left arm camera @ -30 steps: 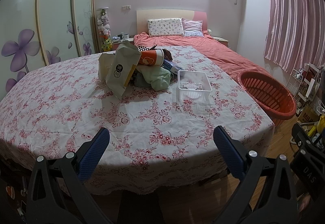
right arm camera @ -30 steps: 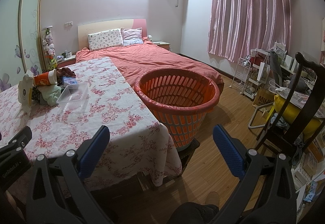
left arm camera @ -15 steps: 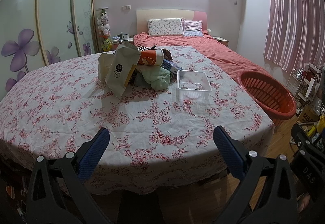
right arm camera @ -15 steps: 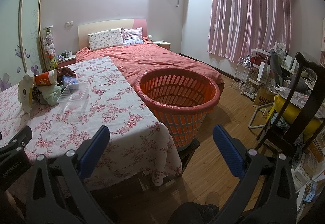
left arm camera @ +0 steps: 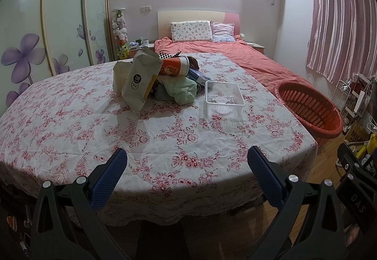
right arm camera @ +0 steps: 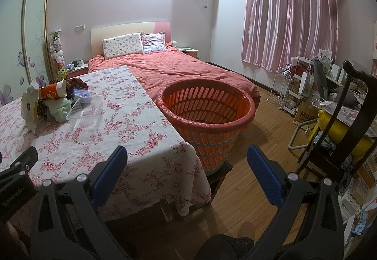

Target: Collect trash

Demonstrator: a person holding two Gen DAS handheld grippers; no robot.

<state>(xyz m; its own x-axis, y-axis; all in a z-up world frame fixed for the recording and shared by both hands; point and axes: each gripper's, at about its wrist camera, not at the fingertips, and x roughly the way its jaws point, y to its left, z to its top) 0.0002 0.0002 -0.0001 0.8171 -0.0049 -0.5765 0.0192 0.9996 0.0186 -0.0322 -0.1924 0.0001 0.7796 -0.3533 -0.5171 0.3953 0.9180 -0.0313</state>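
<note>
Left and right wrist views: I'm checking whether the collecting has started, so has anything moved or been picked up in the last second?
Nothing visibly changed. Both grippers, left and right, are open and empty as before, and the trash pile, clear tray and orange basket sit where they were.

**Count of items, table and room**

Table (left arm camera: 70,123): one paper bag (left arm camera: 141,81), one orange cup (left arm camera: 175,65), one green cloth (left arm camera: 182,90), one blue packet (left arm camera: 198,76), one clear plastic tray (left arm camera: 223,97). Beside the table: one orange basket (right arm camera: 205,107). Bed (right arm camera: 176,69): two pillows (right arm camera: 123,45). Grippers: two, the left gripper (left arm camera: 187,170) and the right gripper (right arm camera: 187,169), both spread wide, both empty-jawed.
</note>
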